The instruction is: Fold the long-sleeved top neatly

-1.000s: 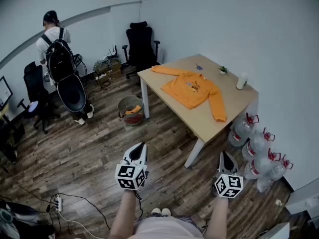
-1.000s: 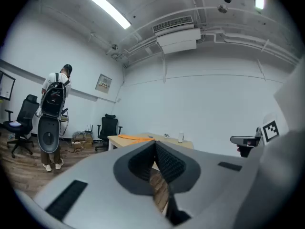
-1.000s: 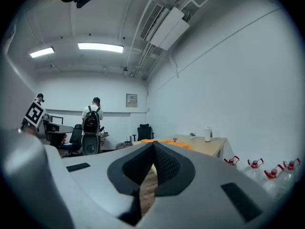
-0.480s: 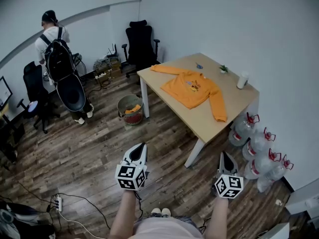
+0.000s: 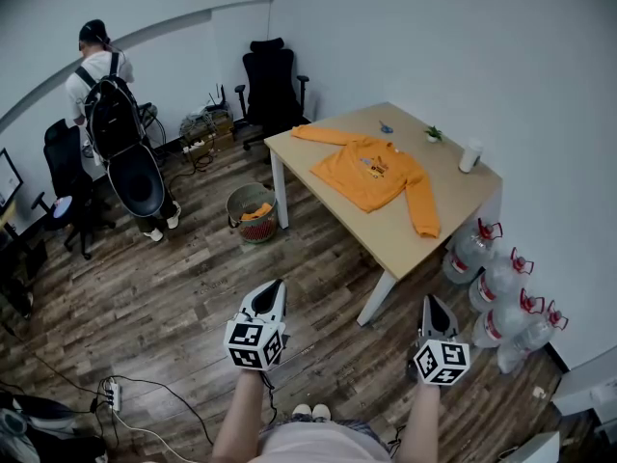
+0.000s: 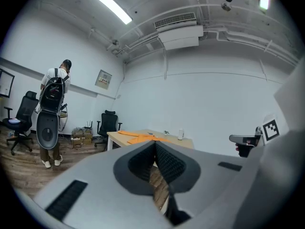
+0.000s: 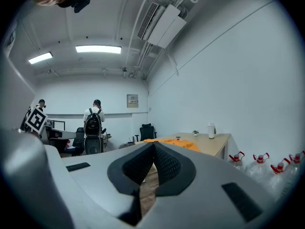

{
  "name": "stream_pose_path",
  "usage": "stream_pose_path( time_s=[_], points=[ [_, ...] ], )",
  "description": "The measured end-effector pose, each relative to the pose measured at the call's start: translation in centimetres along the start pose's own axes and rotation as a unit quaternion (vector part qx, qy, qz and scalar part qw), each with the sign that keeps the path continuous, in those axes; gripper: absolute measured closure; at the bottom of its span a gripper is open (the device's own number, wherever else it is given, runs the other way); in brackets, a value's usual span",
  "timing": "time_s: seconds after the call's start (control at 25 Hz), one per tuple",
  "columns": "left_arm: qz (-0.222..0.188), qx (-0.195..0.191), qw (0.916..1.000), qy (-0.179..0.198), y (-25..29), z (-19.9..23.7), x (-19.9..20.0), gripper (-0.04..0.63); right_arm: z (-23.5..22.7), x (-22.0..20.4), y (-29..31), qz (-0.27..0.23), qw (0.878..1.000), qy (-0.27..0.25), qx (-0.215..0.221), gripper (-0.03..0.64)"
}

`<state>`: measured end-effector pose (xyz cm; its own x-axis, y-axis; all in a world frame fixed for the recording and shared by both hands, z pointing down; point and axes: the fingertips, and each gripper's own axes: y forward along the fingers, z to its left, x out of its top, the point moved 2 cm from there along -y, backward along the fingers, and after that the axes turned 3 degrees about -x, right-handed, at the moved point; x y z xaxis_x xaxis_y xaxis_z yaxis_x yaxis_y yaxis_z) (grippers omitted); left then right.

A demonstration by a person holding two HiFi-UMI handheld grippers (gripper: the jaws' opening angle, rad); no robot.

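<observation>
An orange long-sleeved top (image 5: 376,174) lies spread flat on a light wooden table (image 5: 443,201), one sleeve toward the far left corner, the other along the near right edge. It shows small and distant in the left gripper view (image 6: 143,137) and the right gripper view (image 7: 178,143). My left gripper (image 5: 274,287) and right gripper (image 5: 432,302) are held over the floor, well short of the table. Both are shut with nothing between the jaws.
A white cup (image 5: 469,156), a tiny plant (image 5: 432,135) and a small blue item (image 5: 385,128) sit on the table. Water bottles (image 5: 501,287) stand by the right wall. A bin (image 5: 253,213), a black chair (image 5: 273,90) and a person with a backpack (image 5: 114,114) are farther off.
</observation>
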<state>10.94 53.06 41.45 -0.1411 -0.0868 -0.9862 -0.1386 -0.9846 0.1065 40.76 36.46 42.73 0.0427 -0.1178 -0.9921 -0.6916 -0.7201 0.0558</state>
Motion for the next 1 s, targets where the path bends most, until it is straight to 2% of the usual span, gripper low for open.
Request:
stream_pose_path(
  time_s=[0.4,0.48,0.56,0.6,0.76,0.88,1.0],
  points=[
    [-0.002,0.002,0.9998,-0.017,-0.3,0.7,-0.9,0.592,1.0,-0.3,0.2,-0.005,1.0,0.003,0.01,0.615],
    [-0.006,-0.001,0.9998,-0.019,-0.3,0.8,-0.7,0.592,1.0,0.2,0.1,-0.02,1.0,0.015,0.016,0.612],
    [-0.014,-0.011,0.9996,-0.021,-0.3,0.8,-0.3,0.592,1.1,0.9,0.1,-0.043,0.998,0.034,0.03,0.58],
    [-0.02,-0.017,0.9994,-0.023,-0.3,0.8,0.0,0.565,1.3,1.2,0.2,-0.05,0.997,0.041,0.036,0.505],
    [-0.04,-0.037,0.9981,-0.03,-0.6,1.0,0.8,0.372,2.0,2.0,0.2,-0.055,0.997,0.039,0.038,0.367],
    [-0.044,-0.047,0.9974,-0.031,-0.8,1.2,0.8,0.254,2.4,1.8,0.4,-0.056,0.997,0.041,0.038,0.271],
    [-0.045,-0.049,0.9973,-0.032,-1.2,1.7,0.6,0.191,3.1,1.3,0.6,-0.054,0.996,0.05,0.041,0.165]
  ],
)
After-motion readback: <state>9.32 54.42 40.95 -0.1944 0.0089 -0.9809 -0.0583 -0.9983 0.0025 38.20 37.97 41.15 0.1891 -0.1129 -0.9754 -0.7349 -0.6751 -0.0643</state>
